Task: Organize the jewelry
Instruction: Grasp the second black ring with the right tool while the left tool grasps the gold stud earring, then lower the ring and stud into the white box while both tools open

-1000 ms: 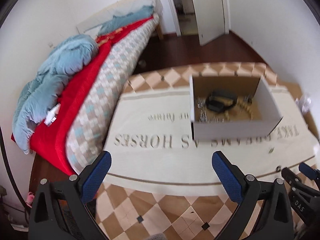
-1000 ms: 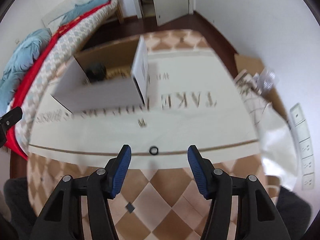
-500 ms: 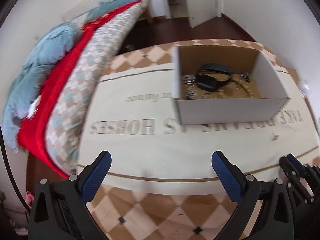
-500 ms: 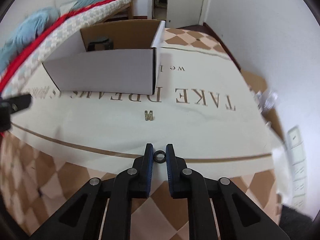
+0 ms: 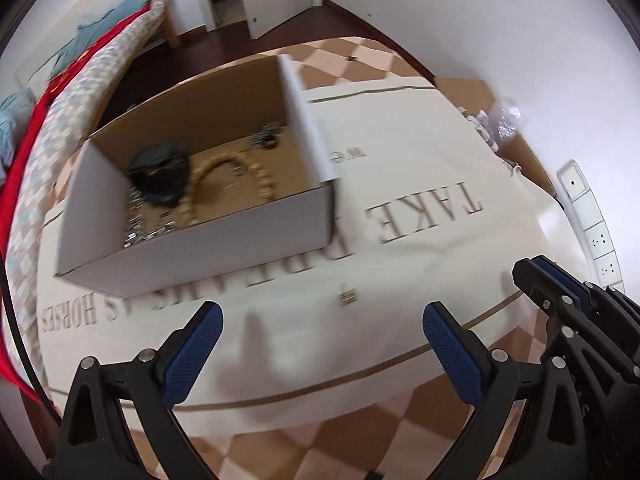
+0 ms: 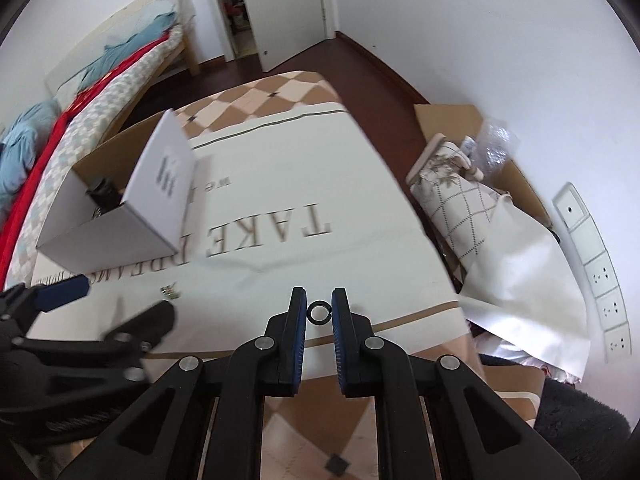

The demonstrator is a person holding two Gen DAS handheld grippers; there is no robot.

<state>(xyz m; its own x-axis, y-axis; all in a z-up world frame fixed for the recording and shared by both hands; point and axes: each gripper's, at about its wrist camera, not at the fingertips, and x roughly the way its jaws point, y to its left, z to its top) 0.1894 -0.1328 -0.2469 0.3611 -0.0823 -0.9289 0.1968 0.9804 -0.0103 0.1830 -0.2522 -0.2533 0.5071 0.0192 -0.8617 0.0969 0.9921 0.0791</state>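
My right gripper (image 6: 319, 311) is shut on a small black ring (image 6: 319, 312) and holds it above the cream cloth (image 6: 312, 200). My left gripper (image 5: 320, 320) is open and empty, just short of a small gold charm (image 5: 347, 297) on the cloth; the charm also shows in the right wrist view (image 6: 170, 291). The open white cardboard box (image 5: 192, 236) holds a black pouch (image 5: 160, 176), a gold bead bracelet (image 5: 256, 176) and silver pieces. The box also stands at the left in the right wrist view (image 6: 112, 232). The right gripper shows at the right edge of the left wrist view (image 5: 560, 292).
The cloth lies on a checkered table (image 6: 280, 88). A bed with red and blue covers (image 6: 60, 120) runs along the left. A cardboard box with a cushion and plastic wrap (image 6: 460, 176) sits at the right by the wall sockets (image 6: 592, 264).
My right gripper shut on the black ring and lifted it off the cloth. My left gripper swung right, toward the gold charm and the box's near corner.
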